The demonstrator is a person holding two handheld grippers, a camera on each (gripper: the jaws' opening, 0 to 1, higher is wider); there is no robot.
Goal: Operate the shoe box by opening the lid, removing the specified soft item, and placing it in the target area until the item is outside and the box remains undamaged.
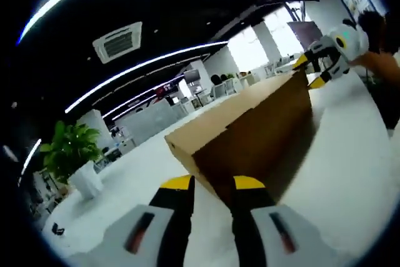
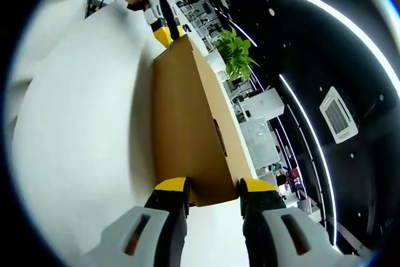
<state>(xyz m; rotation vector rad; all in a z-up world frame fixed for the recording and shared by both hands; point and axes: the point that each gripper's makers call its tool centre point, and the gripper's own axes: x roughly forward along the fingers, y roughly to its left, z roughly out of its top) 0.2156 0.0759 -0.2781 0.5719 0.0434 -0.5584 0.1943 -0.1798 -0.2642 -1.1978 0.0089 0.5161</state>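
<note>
Closed cardboard shoe box [image 1: 250, 126] on white worktop [image 1: 350, 154]; left gripper [image 1: 214, 186] and right gripper [image 2: 214, 187], both released, jaws straddling opposite end corners of the box.

The shoe box [image 1: 250, 130] sat on the surface [image 1: 350, 173], one gripper [image 1: 214, 187] at each end, a plant [image 2: 236, 54] behind it.

In the right gripper view, bare white tabletop [image 2: 81, 123] lies open at 9 o'clock; the long brown cardboard box [image 2: 187, 123] blocks 12 o'clock.
</note>
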